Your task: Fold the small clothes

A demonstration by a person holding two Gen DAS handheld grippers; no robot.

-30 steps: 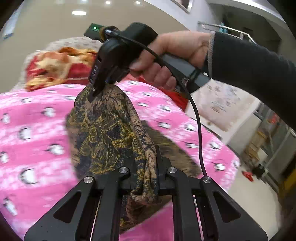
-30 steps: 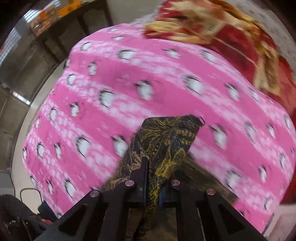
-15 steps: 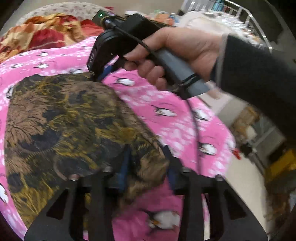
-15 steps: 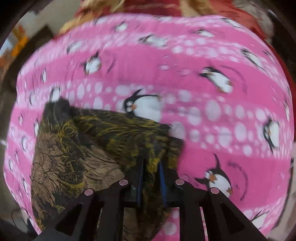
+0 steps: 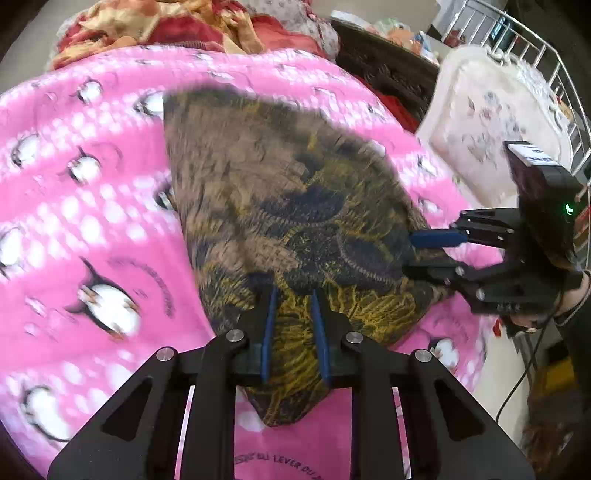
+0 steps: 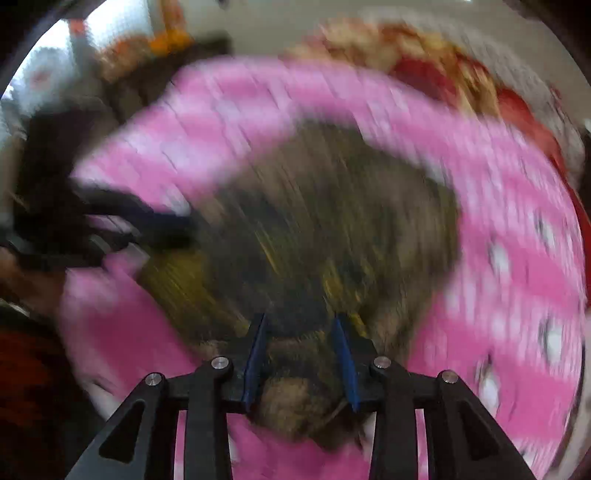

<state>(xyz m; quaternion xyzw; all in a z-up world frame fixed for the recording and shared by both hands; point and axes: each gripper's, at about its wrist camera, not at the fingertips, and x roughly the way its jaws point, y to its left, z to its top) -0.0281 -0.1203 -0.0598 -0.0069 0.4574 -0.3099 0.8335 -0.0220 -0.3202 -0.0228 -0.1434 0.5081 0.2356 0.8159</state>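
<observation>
A small dark brown garment with a yellow leaf print (image 5: 280, 221) lies spread flat on the pink penguin blanket (image 5: 92, 229). My left gripper (image 5: 291, 291) is open, its fingers resting over the garment's near corner. My right gripper (image 5: 410, 254) is at the garment's right edge in the left wrist view, its blue-padded fingers apart. The right wrist view is badly blurred; there my right gripper (image 6: 301, 321) is open over the garment (image 6: 332, 229), and the left gripper (image 6: 184, 232) shows at the left.
A crumpled red and yellow floral cloth (image 5: 166, 22) lies at the blanket's far edge. To the right are a dark wooden piece of furniture (image 5: 384, 70), a white padded item (image 5: 487, 122) and a metal rail (image 5: 535, 48).
Both grippers lowered the lifted garment onto the blanket, spread it flat, then opened and let go of it. The right gripper swung to the garment's right edge.
</observation>
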